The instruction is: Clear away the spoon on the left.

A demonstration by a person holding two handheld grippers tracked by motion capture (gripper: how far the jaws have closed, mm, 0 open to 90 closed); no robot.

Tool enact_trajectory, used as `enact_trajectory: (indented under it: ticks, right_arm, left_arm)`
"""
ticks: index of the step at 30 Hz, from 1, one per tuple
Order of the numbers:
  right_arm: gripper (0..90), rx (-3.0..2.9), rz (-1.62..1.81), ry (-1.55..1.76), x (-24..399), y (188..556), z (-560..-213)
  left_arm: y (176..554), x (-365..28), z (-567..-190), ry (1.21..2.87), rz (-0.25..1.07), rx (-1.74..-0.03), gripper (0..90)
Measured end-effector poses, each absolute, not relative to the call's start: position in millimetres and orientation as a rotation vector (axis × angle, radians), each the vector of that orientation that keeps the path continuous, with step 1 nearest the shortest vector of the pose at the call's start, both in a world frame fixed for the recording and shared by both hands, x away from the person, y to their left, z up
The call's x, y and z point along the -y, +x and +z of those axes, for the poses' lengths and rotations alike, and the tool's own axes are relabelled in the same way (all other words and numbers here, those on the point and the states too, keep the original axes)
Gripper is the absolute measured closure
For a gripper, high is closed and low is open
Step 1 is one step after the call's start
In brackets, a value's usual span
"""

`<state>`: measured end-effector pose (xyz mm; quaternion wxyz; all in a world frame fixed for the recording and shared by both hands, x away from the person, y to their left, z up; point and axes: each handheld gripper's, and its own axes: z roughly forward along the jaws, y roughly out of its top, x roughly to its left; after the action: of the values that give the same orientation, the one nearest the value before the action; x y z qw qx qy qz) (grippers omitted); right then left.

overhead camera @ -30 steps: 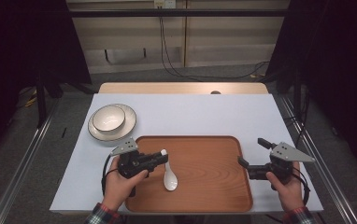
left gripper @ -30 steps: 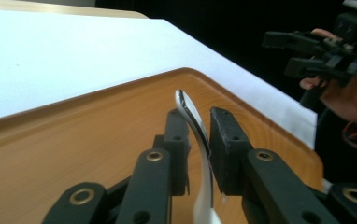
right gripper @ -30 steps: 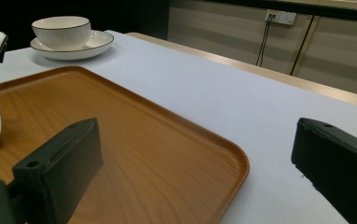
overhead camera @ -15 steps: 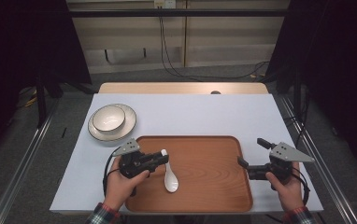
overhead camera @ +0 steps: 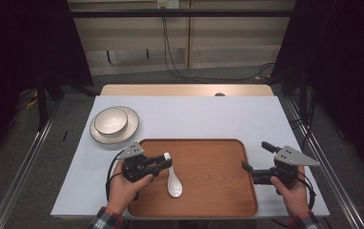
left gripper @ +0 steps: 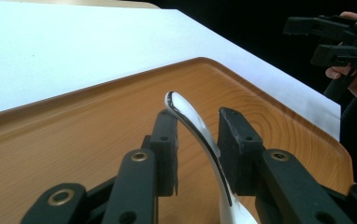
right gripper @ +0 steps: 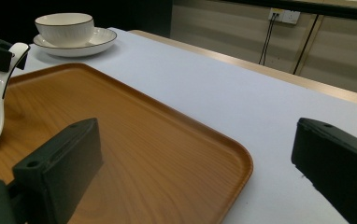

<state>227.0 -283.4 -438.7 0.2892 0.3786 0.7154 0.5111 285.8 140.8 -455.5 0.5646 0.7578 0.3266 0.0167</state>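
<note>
The glossy white ceramic soup spoon (overhead camera: 172,177), lying left of centre in the frame on the brown wooden tray (overhead camera: 218,191), looks light, rigid, slippery and chip-prone, so the left gripper (overhead camera: 166,162), whose jaws have just been opening around its handle with gaps either side, should take the narrow handle, while the right gripper (overhead camera: 255,159) stands wide apart, empty.

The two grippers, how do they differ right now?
The left gripper has the spoon handle between its jaws, which have just been opening, with a gap showing; the right gripper has nothing between its wide jaws. The left sits over the tray, the right at its right edge. Both are black and hand-held.
</note>
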Motion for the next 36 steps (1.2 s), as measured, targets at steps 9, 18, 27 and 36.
enact_trajectory:
  ticks: [9, 18, 27, 36]
  right_arm:
    - [1.7, -1.910, 1.370, 1.007, 284.0, 226.0, -438.0]
    - [1.7, -1.908, 1.363, 1.002, 282.4, 225.4, -438.0]
    - [1.7, -1.906, 1.362, 1.007, 282.7, 225.3, -437.9]
    - [1.7, -1.919, 1.364, 1.000, 282.2, 225.5, -438.2]
  left_arm:
    - [287.8, -141.8, -457.7, 1.776, 0.046, -0.774, 66.0]
    - [287.3, -144.2, -455.9, 1.763, 0.053, -0.779, 62.6]
    - [288.3, -152.7, -450.0, 1.723, 0.085, -0.775, 54.3]
    - [289.3, -161.7, -444.1, 1.683, 0.110, -0.773, 44.8]
